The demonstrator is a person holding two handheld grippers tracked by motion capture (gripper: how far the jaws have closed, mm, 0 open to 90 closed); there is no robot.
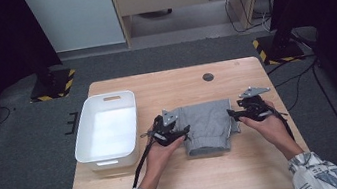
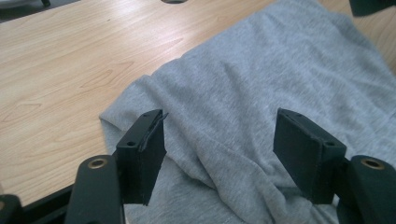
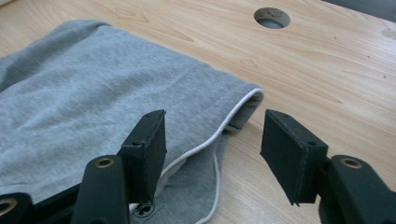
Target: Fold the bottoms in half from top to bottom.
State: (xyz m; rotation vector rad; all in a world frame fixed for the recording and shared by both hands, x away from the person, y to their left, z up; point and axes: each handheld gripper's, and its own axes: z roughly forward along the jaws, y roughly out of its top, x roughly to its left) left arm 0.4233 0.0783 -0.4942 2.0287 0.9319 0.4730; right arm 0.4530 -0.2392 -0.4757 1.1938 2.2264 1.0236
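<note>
- Lying folded near the middle of the wooden surface (image 1: 189,182), the grey garment (image 1: 210,123) sits between the two hand-held grippers.
- At its left edge, the left hand-held gripper (image 1: 178,134) hovers with jaws spread wide; in the left gripper view the grey cloth (image 2: 261,107) lies beneath and between the jaws, not pinched by either.
- One wrinkled corner of the garment lies just beyond the left jaw in that view, with bare wood past it.
- At the garment's right edge, the right hand-held gripper (image 1: 234,113) is also wide open; in the right gripper view the white-trimmed hem (image 3: 219,135) runs between its jaws, untouched as far as can be told.
- Left of the garment, well apart from it, stands a white bin (image 1: 85,142).
- Farther back, a round hole (image 1: 208,77) shows in the surface beyond the garment.
</note>
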